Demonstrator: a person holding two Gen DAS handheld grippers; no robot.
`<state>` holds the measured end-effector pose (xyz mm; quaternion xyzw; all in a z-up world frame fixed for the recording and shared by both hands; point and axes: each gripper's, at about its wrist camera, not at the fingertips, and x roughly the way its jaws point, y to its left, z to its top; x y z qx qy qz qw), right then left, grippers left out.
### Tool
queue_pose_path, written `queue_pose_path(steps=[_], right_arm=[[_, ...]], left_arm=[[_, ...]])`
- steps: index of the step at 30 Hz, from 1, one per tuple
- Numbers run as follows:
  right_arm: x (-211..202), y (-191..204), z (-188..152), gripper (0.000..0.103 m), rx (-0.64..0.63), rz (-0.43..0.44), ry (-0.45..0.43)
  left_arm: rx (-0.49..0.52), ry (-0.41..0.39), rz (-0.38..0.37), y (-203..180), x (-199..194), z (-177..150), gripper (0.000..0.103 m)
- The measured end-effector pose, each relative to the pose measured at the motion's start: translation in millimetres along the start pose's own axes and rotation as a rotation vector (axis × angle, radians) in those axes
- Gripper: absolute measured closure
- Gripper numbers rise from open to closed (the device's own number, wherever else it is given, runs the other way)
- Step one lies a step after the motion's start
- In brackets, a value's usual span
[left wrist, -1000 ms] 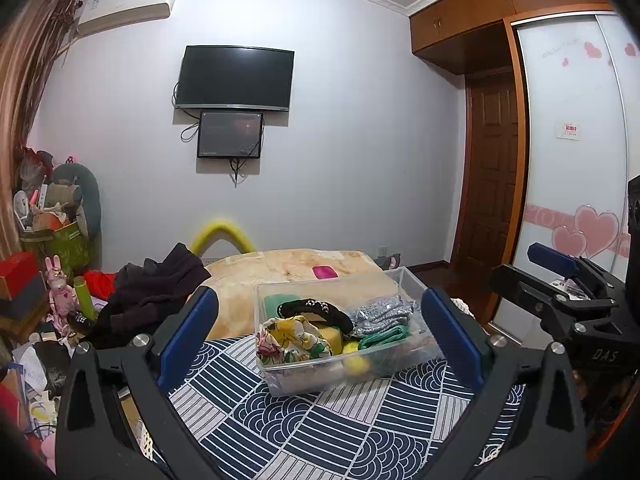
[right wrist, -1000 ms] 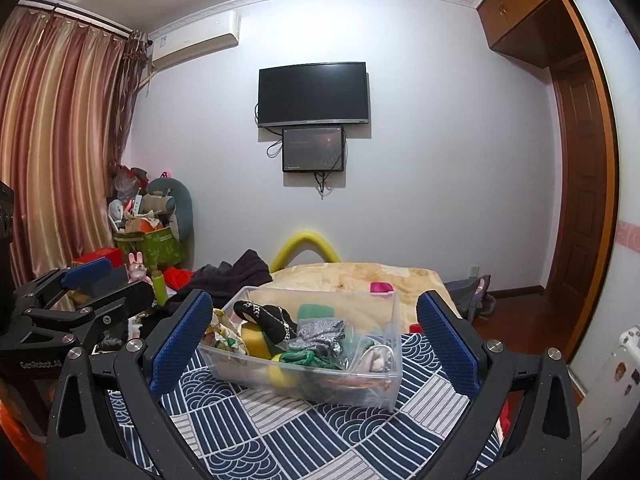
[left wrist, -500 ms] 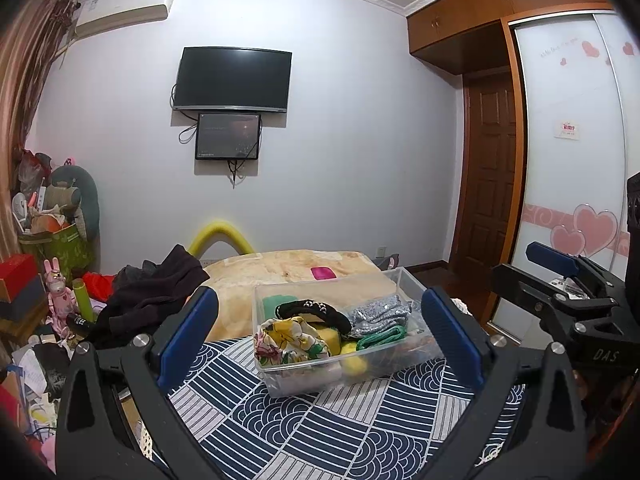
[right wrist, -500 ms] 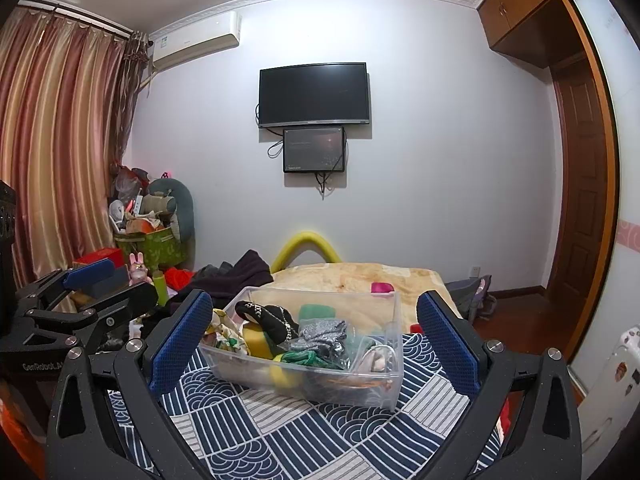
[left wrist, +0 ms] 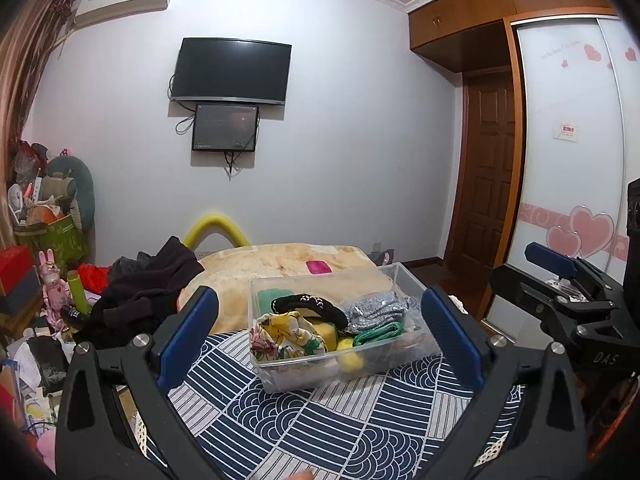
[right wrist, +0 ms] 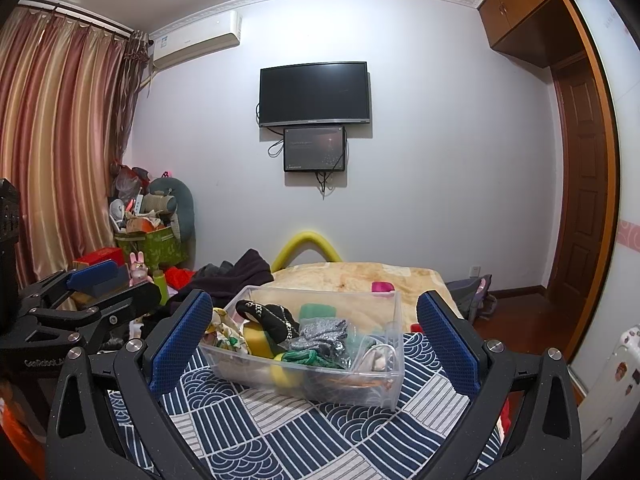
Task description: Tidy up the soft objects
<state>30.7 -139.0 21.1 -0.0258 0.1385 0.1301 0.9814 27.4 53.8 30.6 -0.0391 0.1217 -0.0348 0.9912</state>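
Note:
A clear plastic bin (left wrist: 392, 354) (right wrist: 256, 368) stands on a navy and white patterned cloth (left wrist: 320, 428) (right wrist: 304, 436). It holds several soft items: a floral cloth (left wrist: 286, 334), a black band (left wrist: 310, 305), a grey sparkly cloth (left wrist: 374, 310), a green knit piece (left wrist: 378, 332) and yellow sponges (right wrist: 256, 338). My left gripper (left wrist: 320, 330) is open and empty, short of the bin. My right gripper (right wrist: 314, 342) is open and empty, also short of the bin. Each gripper shows at the edge of the other's view.
A beige blanket (left wrist: 288, 264) with a pink item (left wrist: 318, 267) lies behind the bin. Dark clothes (left wrist: 148, 292) are heaped at its left. Cluttered boxes and toys (left wrist: 48, 248) fill the left side. A wardrobe (left wrist: 572, 184) and door (left wrist: 484, 184) stand at the right.
Both views have shifted very slightly; the grippers stay open and the bin and its contents have not moved.

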Motion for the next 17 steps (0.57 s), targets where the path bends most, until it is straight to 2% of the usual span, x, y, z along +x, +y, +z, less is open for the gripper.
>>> queue_pose_path(steps=[17], right_arm=[[0.5,0.7,-2.4,0.001,0.005,-0.002,0.008]], left_arm=[[0.012,-0.006,0.005,-2.1,-3.6,-0.6,0.0]])
